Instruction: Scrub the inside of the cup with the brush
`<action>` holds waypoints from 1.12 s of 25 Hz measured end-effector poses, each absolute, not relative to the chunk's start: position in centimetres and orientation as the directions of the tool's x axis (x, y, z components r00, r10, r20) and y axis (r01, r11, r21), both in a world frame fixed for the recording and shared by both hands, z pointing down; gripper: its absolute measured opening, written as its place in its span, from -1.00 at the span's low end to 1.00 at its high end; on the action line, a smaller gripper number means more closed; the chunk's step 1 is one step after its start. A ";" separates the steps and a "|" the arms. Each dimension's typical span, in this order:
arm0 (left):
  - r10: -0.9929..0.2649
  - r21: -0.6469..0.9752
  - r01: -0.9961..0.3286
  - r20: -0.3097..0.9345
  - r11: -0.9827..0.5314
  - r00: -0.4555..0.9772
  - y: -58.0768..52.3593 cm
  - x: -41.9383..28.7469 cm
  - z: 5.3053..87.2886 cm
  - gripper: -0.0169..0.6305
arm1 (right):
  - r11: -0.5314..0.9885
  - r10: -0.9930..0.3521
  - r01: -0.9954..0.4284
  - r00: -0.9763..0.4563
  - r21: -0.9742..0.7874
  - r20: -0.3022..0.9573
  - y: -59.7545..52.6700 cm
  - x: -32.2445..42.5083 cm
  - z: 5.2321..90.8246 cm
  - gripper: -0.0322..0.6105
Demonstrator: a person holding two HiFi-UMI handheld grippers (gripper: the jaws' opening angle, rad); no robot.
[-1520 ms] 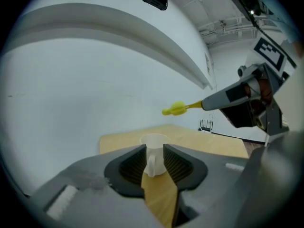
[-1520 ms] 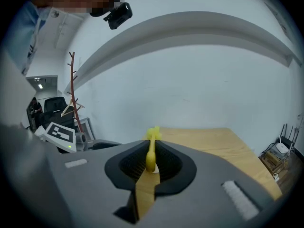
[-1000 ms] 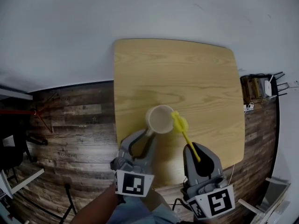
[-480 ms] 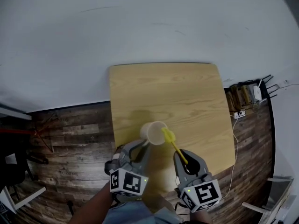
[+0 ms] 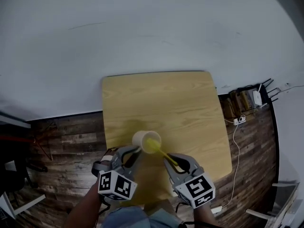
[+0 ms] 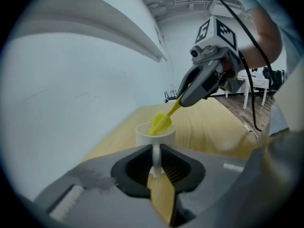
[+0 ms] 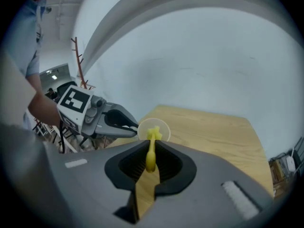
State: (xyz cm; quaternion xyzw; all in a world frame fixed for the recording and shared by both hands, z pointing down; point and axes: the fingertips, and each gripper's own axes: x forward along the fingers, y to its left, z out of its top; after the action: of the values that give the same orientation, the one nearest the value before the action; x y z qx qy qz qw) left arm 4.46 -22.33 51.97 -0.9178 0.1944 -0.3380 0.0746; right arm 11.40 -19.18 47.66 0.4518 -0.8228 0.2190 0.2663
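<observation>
Cup (image 5: 140, 137), near-left on the table (image 5: 185, 103), light and rigid, probably slick plastic; left gripper (image 6: 156, 166) clamps its thin handle, right gripper (image 7: 150, 159) pinches the yellow brush (image 5: 153, 146) by its stiff stem, head at the rim

Cup (image 5: 141, 137) on table (image 5: 161, 99) nr its left edge; brush (image 5: 153, 146) head in cup's mouth, handle running right.

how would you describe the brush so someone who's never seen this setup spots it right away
Look at the light wooden table and find the white cup standing toward its left side. The brush is the slim stick slanting from the right gripper up to the cup's mouth. It is the only bright yellow thing here.
</observation>
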 end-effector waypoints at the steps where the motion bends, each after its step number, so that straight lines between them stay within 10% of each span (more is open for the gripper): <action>1: -0.404 -0.279 -0.292 0.599 -0.915 0.692 -22.3 4.7 51.8 -0.72 | 0.537 -0.602 -0.837 -0.470 -0.108 0.645 -19.5 11.3 48.0 -0.78; 16: -0.380 -0.367 -0.156 0.685 -0.917 0.621 -22.3 7.6 50.9 -0.72 | 0.783 -0.450 -0.620 -0.518 0.043 0.728 -23.8 12.5 50.9 -0.78; 28: -0.403 -0.401 -0.137 0.717 -0.906 0.569 -21.3 8.0 51.1 -0.72 | 0.751 -0.182 -0.615 -0.540 -0.238 0.822 -20.5 13.1 53.1 -0.78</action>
State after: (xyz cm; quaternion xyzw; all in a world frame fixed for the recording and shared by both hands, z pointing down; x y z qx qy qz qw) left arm 8.01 -21.28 51.12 -0.8725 0.1548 -0.4377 0.1523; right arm 13.06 -20.48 53.12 0.2378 -0.8379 0.2603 0.4167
